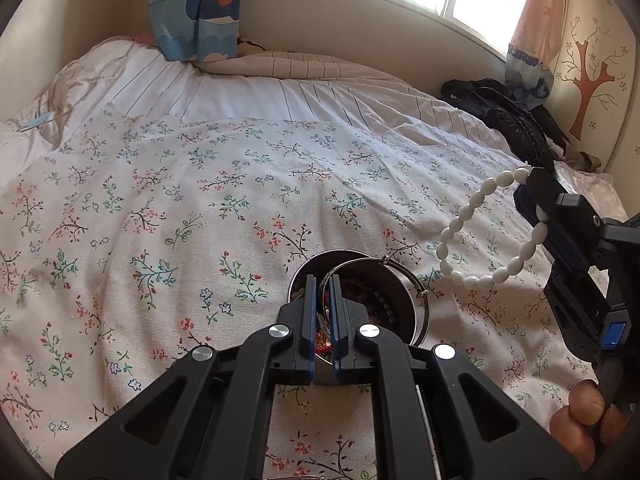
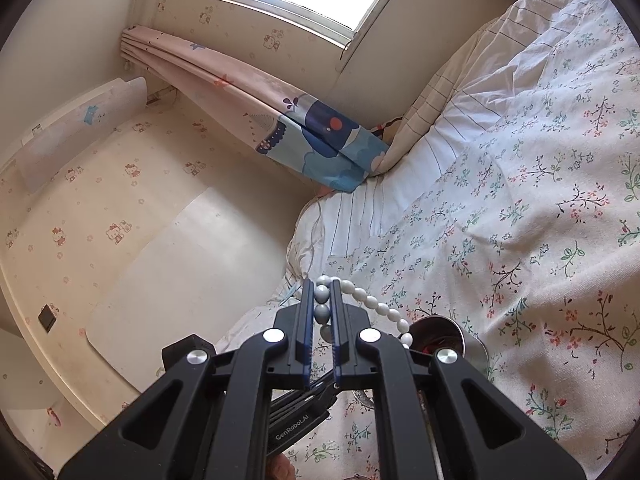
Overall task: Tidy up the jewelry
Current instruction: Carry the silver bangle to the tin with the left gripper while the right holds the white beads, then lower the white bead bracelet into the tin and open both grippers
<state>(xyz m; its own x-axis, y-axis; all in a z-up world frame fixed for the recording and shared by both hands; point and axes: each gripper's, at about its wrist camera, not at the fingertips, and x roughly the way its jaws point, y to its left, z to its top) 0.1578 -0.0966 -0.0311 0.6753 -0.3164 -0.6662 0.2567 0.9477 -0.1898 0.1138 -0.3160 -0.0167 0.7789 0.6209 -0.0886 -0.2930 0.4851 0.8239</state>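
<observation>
Left wrist view: our left claw (image 1: 324, 292) clamps tin rim (image 1: 416, 312); right claw (image 2: 323, 300) grips white bead bracelet (image 2: 372, 302); next, lower into tin.

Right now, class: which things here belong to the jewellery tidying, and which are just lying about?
Belongs to the job:
white bead bracelet, held in the right tool
metal tin
thin metal bangle
left tool

Lying about:
black garment
curtain
striped quilt
</observation>
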